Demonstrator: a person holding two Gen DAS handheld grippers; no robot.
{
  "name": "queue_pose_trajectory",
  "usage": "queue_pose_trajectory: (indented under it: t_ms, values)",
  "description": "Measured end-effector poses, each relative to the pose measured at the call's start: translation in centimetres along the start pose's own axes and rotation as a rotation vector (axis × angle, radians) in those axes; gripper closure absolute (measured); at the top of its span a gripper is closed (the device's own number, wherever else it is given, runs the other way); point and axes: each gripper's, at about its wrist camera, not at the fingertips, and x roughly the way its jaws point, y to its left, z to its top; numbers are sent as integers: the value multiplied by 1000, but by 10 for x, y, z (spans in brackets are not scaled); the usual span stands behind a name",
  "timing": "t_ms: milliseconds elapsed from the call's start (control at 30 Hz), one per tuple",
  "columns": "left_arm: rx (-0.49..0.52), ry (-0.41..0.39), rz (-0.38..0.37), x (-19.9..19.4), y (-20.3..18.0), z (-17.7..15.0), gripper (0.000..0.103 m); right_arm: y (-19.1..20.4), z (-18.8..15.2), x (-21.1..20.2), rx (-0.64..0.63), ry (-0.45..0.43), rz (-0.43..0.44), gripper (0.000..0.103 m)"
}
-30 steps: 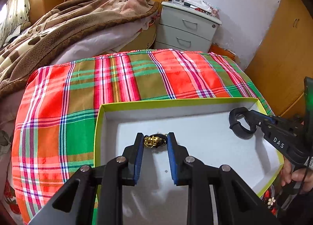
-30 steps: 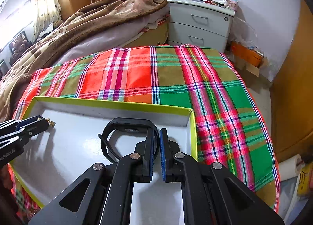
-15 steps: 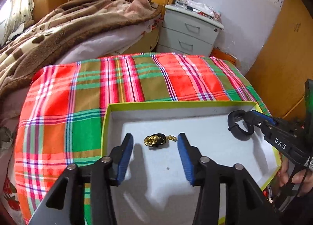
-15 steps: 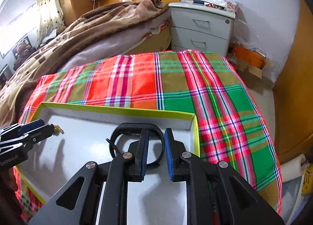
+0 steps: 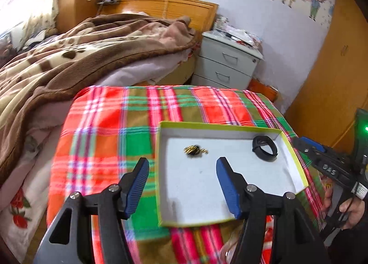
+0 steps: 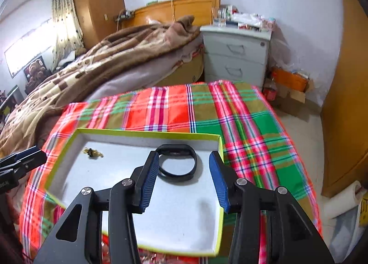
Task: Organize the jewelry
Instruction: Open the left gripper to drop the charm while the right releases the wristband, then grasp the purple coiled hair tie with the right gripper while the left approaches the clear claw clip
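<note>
A shallow white box with a yellow-green rim (image 5: pixel 218 127) (image 6: pixel 147 133) lies on the plaid cloth. A small gold and black jewelry piece (image 5: pixel 195 150) (image 6: pixel 92 152) lies in its left part. A black band bracelet (image 5: pixel 264 148) (image 6: pixel 177 164) lies in its right part. My left gripper (image 5: pixel 181 172) is open and empty, raised above and back from the gold piece. My right gripper (image 6: pixel 184 160) is open and empty, raised just behind the bracelet. It also shows at the right of the left wrist view (image 5: pixel 308 146).
The plaid cloth (image 5: pixel 110 130) covers a table beside a bed with a brown blanket (image 5: pixel 69 57). A grey nightstand (image 6: pixel 234 52) stands behind. A wooden wardrobe (image 5: pixel 333 68) is on the right. A paper roll (image 6: pixel 342 199) lies on the floor.
Both grippers opened, let go of their pieces in the box and pulled back and up. The gold piece and the bracelet now lie free on the box floor.
</note>
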Motion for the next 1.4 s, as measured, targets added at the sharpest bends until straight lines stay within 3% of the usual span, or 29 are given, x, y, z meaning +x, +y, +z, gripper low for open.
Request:
queue_pose_trajectory:
  t_ms: [233, 333, 467, 533, 867, 1133, 1400]
  values:
    - [-12, 5, -16, -35, 12, -26, 33, 8, -22, -48, -15, -79, 28, 56]
    - [-42, 52, -104, -44, 12, -41, 33, 11, -35, -63, -12, -78, 39, 56]
    - [-10, 51, -41, -56, 3, -59, 33, 14, -57, -75, -15, -57, 34, 56]
    - [-13, 60, -58, -60, 1, -67, 33, 16, -69, -79, -15, -45, 31, 55]
    - [-42, 121, -152, -65, -3, -104, 33, 10, -120, -85, 96, 46, 5, 56]
    - [-34, 132, -210, -69, -5, -118, 33, 24, -140, -75, 84, 101, 19, 56]
    - [-17, 160, -136, -64, 0, -120, 33, 32, -141, -64, 63, 116, 5, 71]
